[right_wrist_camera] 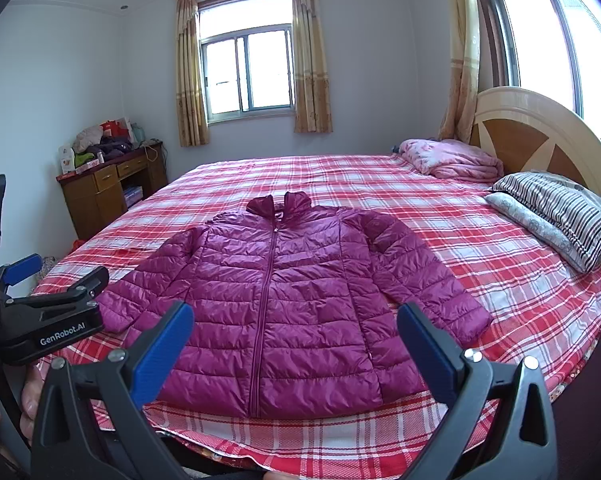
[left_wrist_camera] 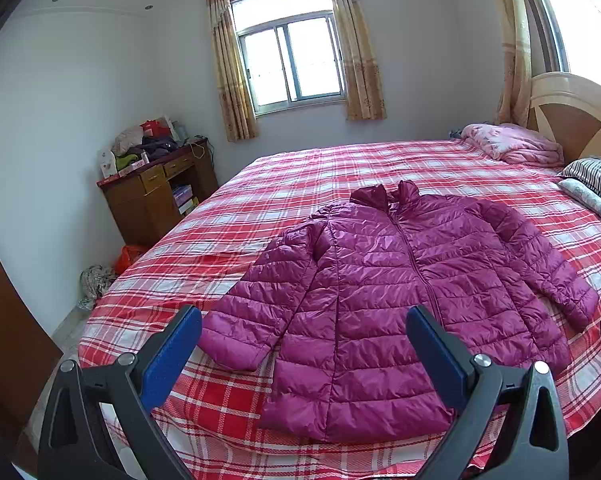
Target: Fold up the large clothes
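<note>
A magenta quilted puffer jacket lies flat and zipped on the red plaid bed, collar toward the far window, both sleeves spread out. My left gripper hovers open above the jacket's lower left part, near its left sleeve cuff. My right gripper hangs open over the jacket's hem, nothing between its blue pads. In the right wrist view the left gripper shows at the left edge with a hand below it.
Pillows and a folded pink blanket lie by the wooden headboard at right. A cluttered wooden desk stands by the far left wall. Bags lie on the floor beside the bed.
</note>
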